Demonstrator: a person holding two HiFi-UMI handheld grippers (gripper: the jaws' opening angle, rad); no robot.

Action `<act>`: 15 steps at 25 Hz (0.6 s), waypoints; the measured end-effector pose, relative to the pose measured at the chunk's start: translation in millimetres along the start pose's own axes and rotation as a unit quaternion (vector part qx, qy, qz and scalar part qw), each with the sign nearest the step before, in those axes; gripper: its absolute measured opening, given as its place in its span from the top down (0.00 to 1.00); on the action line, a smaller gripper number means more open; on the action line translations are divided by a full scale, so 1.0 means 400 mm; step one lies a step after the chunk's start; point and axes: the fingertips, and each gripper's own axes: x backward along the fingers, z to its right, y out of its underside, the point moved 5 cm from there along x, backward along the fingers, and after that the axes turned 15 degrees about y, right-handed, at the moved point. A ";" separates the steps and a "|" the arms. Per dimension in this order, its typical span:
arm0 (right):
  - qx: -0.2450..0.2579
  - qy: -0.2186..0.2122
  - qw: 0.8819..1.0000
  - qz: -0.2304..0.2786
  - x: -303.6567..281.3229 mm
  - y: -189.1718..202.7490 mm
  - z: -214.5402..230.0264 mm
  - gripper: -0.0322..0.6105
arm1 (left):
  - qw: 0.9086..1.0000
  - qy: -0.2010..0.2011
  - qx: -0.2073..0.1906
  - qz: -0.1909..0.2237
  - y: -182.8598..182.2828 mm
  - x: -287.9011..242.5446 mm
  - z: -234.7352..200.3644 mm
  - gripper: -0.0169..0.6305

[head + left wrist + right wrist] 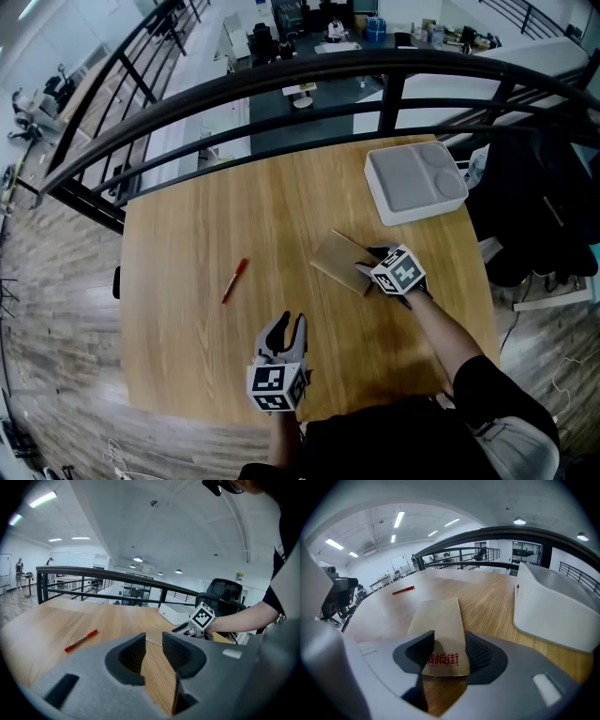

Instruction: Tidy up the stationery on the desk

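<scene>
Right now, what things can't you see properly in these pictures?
- Red print on the brown notebook: right gripper view, too blurred and small to read.
- Whether the right gripper is squeezing the notebook: right gripper view, the jaws overlap its edges, so contact is unclear.
- Red pen: too small in the head view to tell its cap end.

The light wooden tabletop (187,309) is open at left and centre, save a slim red pen (234,280). At right a flat brown kraft-paper booklet (339,260) and, beyond it, a white rectangular plastic tray (415,181) obstruct; a black metal railing (422,64) bounds the far edge.
</scene>
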 end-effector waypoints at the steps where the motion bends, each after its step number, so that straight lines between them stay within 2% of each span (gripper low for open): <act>1: -0.001 0.001 1.000 -0.002 0.002 0.002 -0.005 0.62 | 1.000 0.002 0.000 0.000 0.001 0.000 -0.001 0.80; 7: -0.016 0.014 1.000 -0.011 0.018 0.017 -0.040 0.62 | 1.000 0.005 -0.002 -0.012 0.012 0.002 -0.015 0.80; 15: -0.044 0.034 0.998 -0.008 0.039 0.046 -0.086 0.62 | 0.999 0.012 0.013 -0.030 0.055 0.005 -0.031 0.80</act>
